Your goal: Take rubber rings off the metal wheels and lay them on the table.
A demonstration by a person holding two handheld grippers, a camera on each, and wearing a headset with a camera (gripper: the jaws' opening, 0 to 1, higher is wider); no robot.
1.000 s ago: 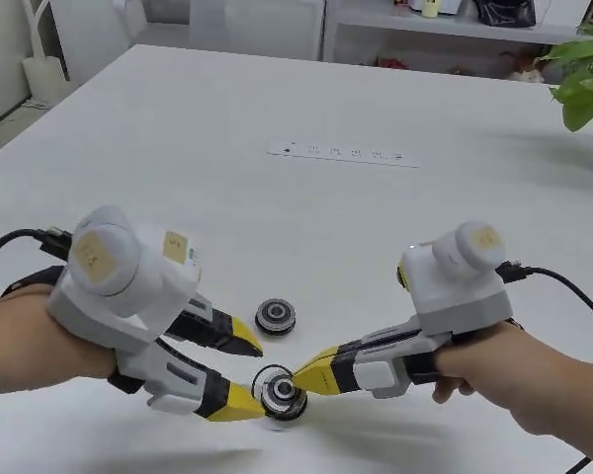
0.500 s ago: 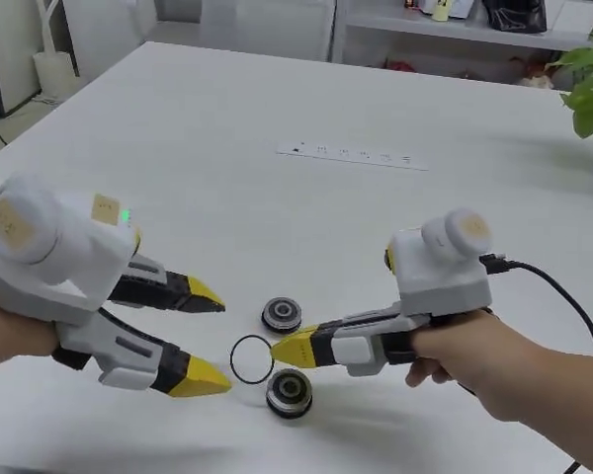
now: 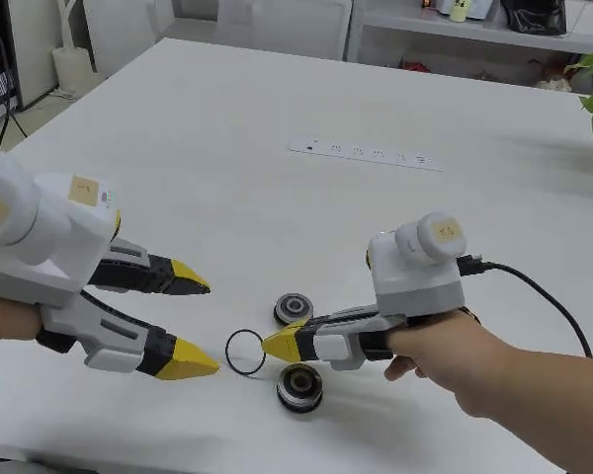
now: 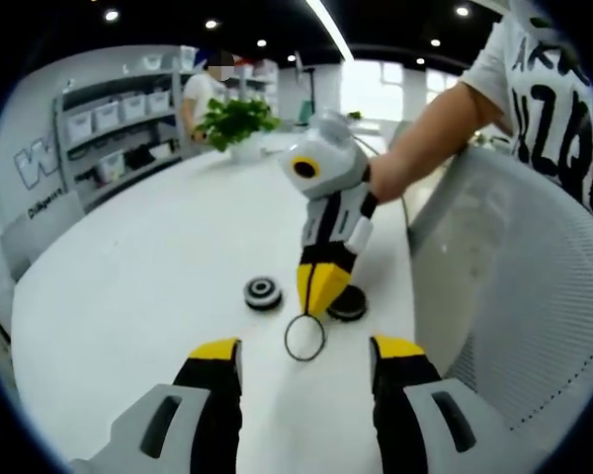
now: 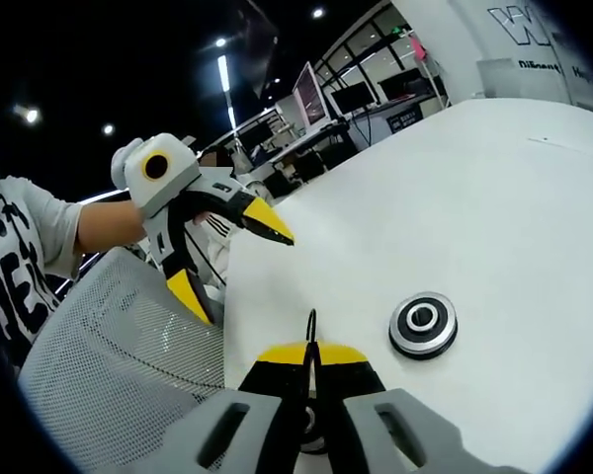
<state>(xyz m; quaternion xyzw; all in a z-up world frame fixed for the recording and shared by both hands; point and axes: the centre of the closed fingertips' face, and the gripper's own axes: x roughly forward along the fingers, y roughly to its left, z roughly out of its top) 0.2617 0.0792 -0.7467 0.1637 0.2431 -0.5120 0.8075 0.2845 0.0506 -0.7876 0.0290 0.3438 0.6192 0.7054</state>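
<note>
R gripper [image 3: 267, 345] pinches ring [image 3: 244, 353], held flat, prob. just above bare table [image 3: 277, 197] near front edge; L gripper [image 3: 211, 328] open alongside.

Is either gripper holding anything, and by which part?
The right gripper pinches the rubber ring by one side of its band, jaws shut. The left gripper is open and holds nothing.
</note>
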